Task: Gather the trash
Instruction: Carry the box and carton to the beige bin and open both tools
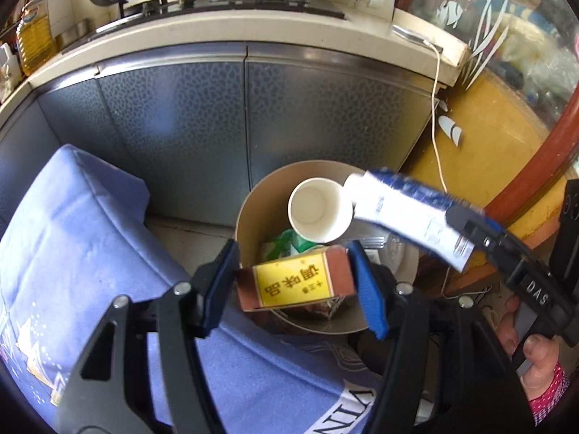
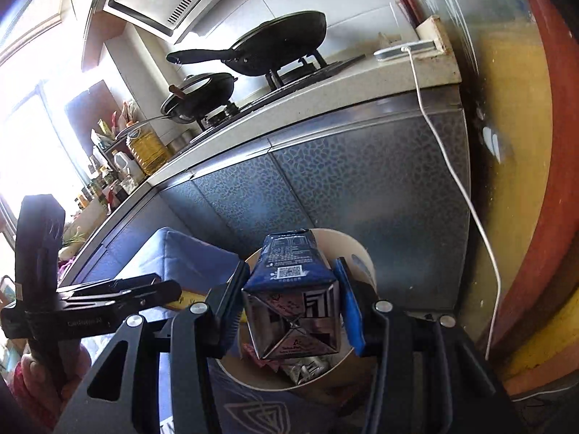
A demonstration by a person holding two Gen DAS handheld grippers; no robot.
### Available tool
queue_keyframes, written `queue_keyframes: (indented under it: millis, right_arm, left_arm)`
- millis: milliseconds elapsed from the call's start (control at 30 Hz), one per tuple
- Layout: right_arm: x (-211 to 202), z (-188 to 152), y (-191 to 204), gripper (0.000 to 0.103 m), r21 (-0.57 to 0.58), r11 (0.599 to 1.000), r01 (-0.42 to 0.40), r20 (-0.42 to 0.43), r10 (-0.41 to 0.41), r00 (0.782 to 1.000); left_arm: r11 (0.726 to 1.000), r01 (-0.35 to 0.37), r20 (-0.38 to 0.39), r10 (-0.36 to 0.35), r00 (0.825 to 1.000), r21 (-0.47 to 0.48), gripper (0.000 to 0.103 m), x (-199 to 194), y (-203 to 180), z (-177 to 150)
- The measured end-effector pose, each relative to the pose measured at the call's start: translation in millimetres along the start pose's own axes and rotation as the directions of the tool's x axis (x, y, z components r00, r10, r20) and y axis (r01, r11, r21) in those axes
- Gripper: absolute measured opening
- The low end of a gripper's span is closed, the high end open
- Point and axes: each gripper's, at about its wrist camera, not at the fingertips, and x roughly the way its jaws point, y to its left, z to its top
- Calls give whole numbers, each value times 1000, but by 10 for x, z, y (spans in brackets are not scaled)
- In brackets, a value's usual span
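My left gripper (image 1: 294,266) is shut on a brown box with a yellow label (image 1: 293,284) and holds it over the round beige trash bin (image 1: 249,202). Wrappers and other trash lie in the bin. A white paper cup (image 1: 318,213) shows open side up over the bin, touching the end of a blue-and-white carton (image 1: 401,213). I cannot tell what the cup rests on. My right gripper (image 2: 293,300) is shut on that carton (image 2: 289,271), also above the bin (image 2: 362,253). The right gripper (image 1: 461,231) comes in from the right in the left wrist view.
A blue cloth-covered seat (image 1: 90,235) stands left of the bin. Grey cabinet doors (image 1: 217,126) rise behind it, under a counter with a stove and black pans (image 2: 278,43). A white cable (image 1: 436,137) hangs down at the right. A person's hand (image 1: 539,361) grips the right handle.
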Motion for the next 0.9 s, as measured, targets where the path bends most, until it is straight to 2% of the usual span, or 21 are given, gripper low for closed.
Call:
queue_keyframes:
  millis: [133, 233, 300, 367, 500, 600, 767, 900]
  right_arm:
    - [117, -25, 142, 48, -59, 992, 116, 79, -111, 991]
    - [321, -80, 170, 48, -48, 988, 145, 58, -142, 988]
    - [449, -131, 178, 48, -43, 989, 138, 34, -137, 990]
    - [536, -163, 188, 48, -43, 993, 107, 1, -107, 994]
    - [536, -207, 187, 50, -36, 996, 83, -21, -83, 996]
    - [489, -226, 205, 52, -38, 998, 54, -43, -56, 998]
    - [310, -278, 217, 55, -30, 998, 56, -18, -56, 998]
    - [206, -321, 235, 55, -21, 999, 26, -16, -26, 1000]
  left_arm:
    - [1000, -2, 12, 2, 1000, 4, 60, 99, -25, -44]
    - [1000, -11, 13, 10, 1000, 26, 60, 156, -80, -40]
    - [999, -15, 4, 15, 1000, 49, 60, 196, -117, -38]
    - [998, 13, -43, -10, 999, 61, 61, 277, -133, -41]
    - [1000, -20, -105, 20, 994, 1, 70, 461, 41, -92]
    - [999, -12, -148, 5, 989, -49, 70, 563, 178, -159]
    - [998, -18, -144, 9, 990, -64, 70, 536, 228, -210]
    - [998, -5, -102, -1, 995, -62, 70, 365, 218, -222]
